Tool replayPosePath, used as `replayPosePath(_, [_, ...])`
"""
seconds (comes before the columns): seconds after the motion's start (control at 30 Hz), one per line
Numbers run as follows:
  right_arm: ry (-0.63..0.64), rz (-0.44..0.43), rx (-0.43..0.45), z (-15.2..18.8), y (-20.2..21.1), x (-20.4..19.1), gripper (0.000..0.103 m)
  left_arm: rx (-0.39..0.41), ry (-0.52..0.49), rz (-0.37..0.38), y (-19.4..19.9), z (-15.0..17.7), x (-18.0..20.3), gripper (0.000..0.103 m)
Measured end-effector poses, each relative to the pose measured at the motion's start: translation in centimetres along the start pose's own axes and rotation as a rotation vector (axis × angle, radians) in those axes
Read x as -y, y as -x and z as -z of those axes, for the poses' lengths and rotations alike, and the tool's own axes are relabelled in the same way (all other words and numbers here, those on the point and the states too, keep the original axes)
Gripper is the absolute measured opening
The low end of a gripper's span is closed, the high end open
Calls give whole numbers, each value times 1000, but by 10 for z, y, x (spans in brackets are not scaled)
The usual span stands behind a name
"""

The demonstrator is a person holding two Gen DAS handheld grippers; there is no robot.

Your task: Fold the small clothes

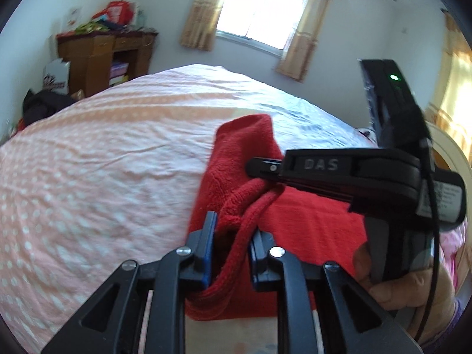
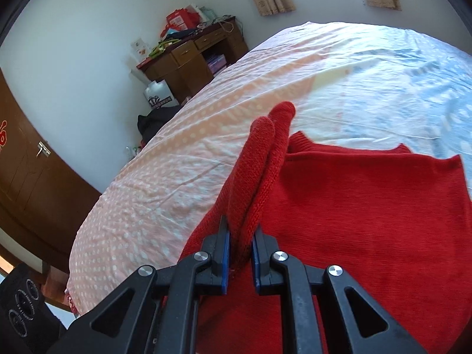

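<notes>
A small red knitted sweater (image 2: pixel 368 206) lies on the bed, its body spread flat to the right. My right gripper (image 2: pixel 239 250) is shut on a folded red edge of it, which sticks up between the fingers. My left gripper (image 1: pixel 231 253) is shut on another bunched red edge of the sweater (image 1: pixel 309 218). In the left wrist view the right gripper (image 1: pixel 265 174) comes in from the right, pinching the same fold just ahead of my left fingers.
The bed sheet (image 1: pixel 103 153) is pink with white dots, turning blue (image 2: pixel 413 73) farther off. A brown desk (image 2: pixel 191 56) with clutter stands by the far wall. A brown door (image 2: pixel 26 159) is at left. A curtained window (image 1: pixel 262 8) is behind the bed.
</notes>
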State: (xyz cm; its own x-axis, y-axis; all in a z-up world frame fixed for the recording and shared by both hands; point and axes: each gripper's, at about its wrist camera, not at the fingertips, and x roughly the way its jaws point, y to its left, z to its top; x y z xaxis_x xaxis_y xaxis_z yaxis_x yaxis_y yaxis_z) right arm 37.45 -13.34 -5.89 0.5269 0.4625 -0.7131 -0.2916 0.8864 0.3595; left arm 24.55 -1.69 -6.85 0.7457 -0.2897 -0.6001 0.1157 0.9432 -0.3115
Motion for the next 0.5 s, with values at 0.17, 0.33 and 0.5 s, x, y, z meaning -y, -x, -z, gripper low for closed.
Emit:
replayPosePath(0.17, [-19, 19, 9, 4, 17, 25, 12, -14, -69, 28, 1, 3, 28, 20])
replayPosePath(0.33, [-24, 46, 25, 8, 32, 44, 11, -35, -117, 56, -6, 6, 49, 19])
replayPosePath(0.5, [-43, 62, 31, 12, 41, 67, 11, -63, -137, 83, -15, 8, 65, 18])
